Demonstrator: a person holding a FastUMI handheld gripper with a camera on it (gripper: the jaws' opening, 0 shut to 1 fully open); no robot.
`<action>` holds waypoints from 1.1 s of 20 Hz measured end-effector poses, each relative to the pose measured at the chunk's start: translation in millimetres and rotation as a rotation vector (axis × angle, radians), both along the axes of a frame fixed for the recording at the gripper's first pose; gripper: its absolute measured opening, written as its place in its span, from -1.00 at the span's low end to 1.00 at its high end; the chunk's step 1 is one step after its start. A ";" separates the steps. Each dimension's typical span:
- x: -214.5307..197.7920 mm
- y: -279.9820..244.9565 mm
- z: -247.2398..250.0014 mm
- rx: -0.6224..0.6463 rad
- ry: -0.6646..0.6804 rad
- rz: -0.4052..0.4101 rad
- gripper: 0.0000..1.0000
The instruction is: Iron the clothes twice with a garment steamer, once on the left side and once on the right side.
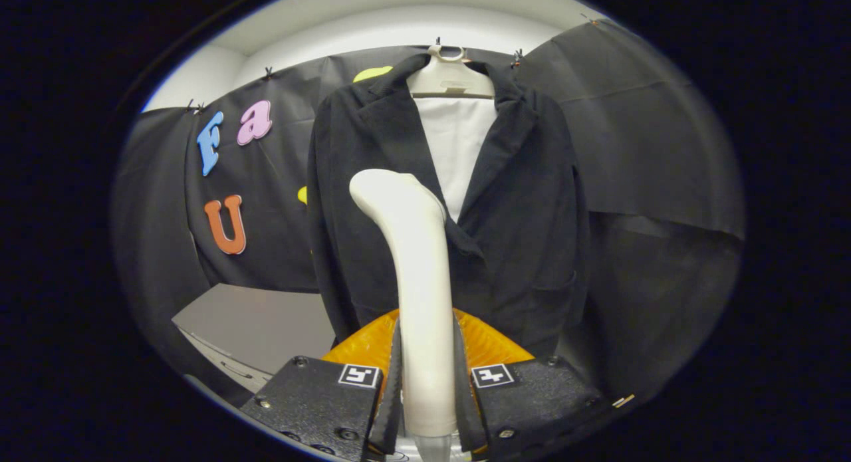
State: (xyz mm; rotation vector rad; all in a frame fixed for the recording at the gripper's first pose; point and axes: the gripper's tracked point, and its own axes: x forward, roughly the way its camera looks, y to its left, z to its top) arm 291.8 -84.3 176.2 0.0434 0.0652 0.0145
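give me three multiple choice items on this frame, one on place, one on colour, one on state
1. Where is the steamer?
A. between the gripper's fingers
B. lying on the grey table
C. hooked on the hanger

2. What colour is the jacket?
A. red
B. black
C. yellow

3. How is the gripper?
A. wide open
B. shut on the steamer
C. shut on a sleeve

Key: 1 A, its handle rises from between the fingers, ahead of the jacket. 2 B, the cloth is black around a white panel, on a pale hanger. 3 B, both fingers press its handle.
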 end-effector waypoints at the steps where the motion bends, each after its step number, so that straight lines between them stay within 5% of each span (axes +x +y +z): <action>1: 0.5 -0.2 -6.6 -0.003 0.011 -0.001 -0.25; 22: 11.2 -19.8 -145.0 -0.024 0.283 -0.034 -0.25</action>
